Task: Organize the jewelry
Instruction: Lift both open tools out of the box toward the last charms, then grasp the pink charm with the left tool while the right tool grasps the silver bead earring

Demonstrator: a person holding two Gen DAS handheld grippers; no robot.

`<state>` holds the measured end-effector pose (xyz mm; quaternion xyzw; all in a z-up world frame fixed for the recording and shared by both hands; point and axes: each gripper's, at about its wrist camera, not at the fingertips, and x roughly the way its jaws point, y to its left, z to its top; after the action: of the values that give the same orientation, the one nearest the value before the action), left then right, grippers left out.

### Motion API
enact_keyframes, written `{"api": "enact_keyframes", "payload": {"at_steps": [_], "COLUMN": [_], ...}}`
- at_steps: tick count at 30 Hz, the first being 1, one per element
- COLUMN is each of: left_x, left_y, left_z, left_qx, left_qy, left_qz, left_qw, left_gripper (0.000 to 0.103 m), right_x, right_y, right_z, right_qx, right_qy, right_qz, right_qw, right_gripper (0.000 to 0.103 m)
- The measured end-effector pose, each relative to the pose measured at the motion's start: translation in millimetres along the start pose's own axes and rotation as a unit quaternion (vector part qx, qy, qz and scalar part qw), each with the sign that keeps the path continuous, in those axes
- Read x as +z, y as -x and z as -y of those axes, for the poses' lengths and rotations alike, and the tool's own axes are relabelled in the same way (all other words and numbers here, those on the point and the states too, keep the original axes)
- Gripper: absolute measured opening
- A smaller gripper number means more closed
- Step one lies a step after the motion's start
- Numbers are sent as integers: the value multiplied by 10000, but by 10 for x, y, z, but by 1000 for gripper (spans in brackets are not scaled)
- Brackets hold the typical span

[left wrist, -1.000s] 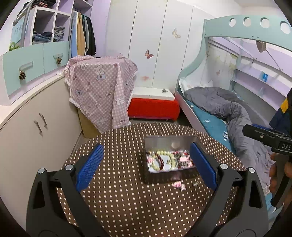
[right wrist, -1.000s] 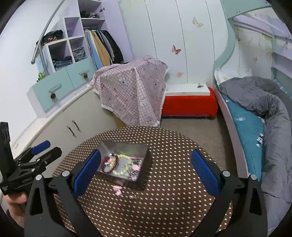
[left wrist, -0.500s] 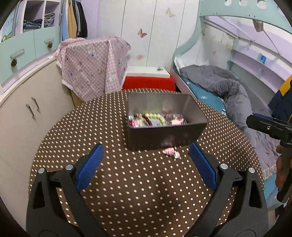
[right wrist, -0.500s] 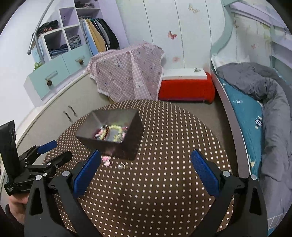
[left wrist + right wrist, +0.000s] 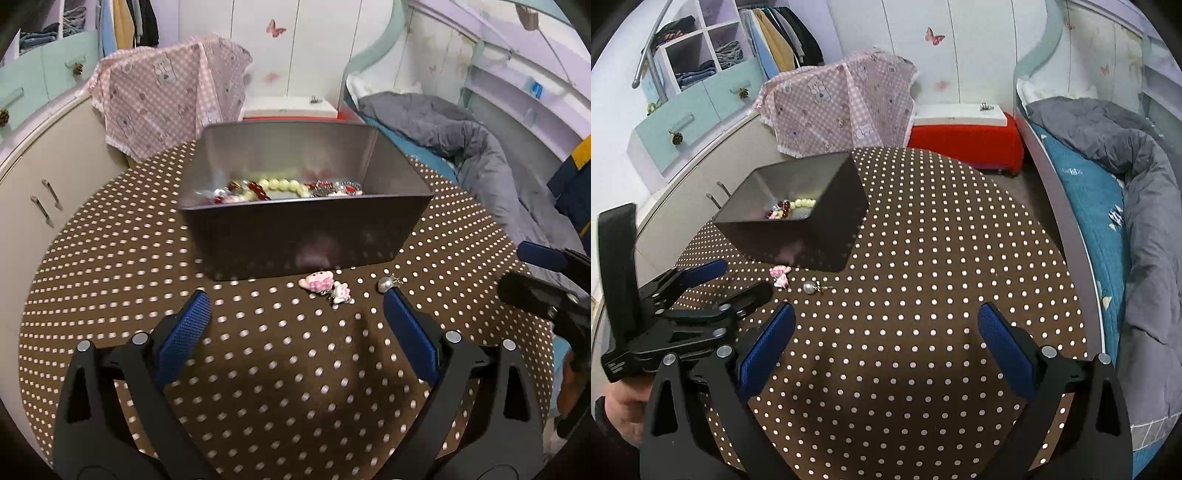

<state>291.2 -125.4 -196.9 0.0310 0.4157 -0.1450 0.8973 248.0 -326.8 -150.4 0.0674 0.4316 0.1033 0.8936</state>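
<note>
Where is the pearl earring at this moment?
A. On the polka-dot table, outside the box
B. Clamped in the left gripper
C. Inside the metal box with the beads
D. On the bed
A: the pearl earring lies on the polka-dot table just in front of the metal box, beside the pink charms; both grippers are open and empty.

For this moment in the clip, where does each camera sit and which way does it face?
Left wrist: on the left gripper, low over the polka-dot table, facing the metal box head-on; its open blue-padded fingers show, and the right gripper at the right edge.
Right wrist: on the right gripper, higher, facing the box from its right; its open fingers, the left gripper and a hand show.
Shared: box, pink charms, pearl earring.
</note>
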Motion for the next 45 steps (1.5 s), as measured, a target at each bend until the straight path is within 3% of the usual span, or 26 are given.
{"api": "enact_keyframes", "payload": {"at_steps": [5,8,10,17,22,24,25,28,40,42,45], "left_x": [44,42,-2,-37,12,25,32,22,-187,-217,-223], "left_y": [-171,-137,-89,-66,-110,-109,-109,-96,116,136,140], "left_z": [43,6,-46,-112,-127,-151,-165,-210,-539,-583,-616], "left_qx": [210,236,153,113,47,-39,-57,-170,-75,-118,-117], "left_qy": [69,55,37,-23,-23,-20,-32,-9,115,163,201], "left_qz": [-170,-123,-122,-130,-115,-99,-92,-84,-58,-70,-84], "left_qw": [9996,9996,9998,9998,9999,9999,9999,9998,9999,9998,9997], "left_gripper": [71,46,41,49,48,39,30,20,18,18,20], "right_x": [-19,-21,-22,0,8,5,4,8,55,86,119], "right_y": [-66,-101,-128,-257,-299,-320,-329,-361,-671,-705,-754], "right_z": [54,46,22,-165,-262,-276,-285,-324,-583,-640,-746], "right_qx": [-30,-24,2,66,49,25,10,-13,-36,-8,-7], "right_qy": [26,48,84,266,364,345,345,379,607,683,835], "right_qz": [-115,-156,-177,-259,-287,-313,-324,-344,-499,-473,-461], "right_qw": [9999,9999,9998,9993,9989,9989,9989,9987,9969,9965,9954], "right_gripper": [95,95,95,95,95,95,95,95,95,92,79]}}
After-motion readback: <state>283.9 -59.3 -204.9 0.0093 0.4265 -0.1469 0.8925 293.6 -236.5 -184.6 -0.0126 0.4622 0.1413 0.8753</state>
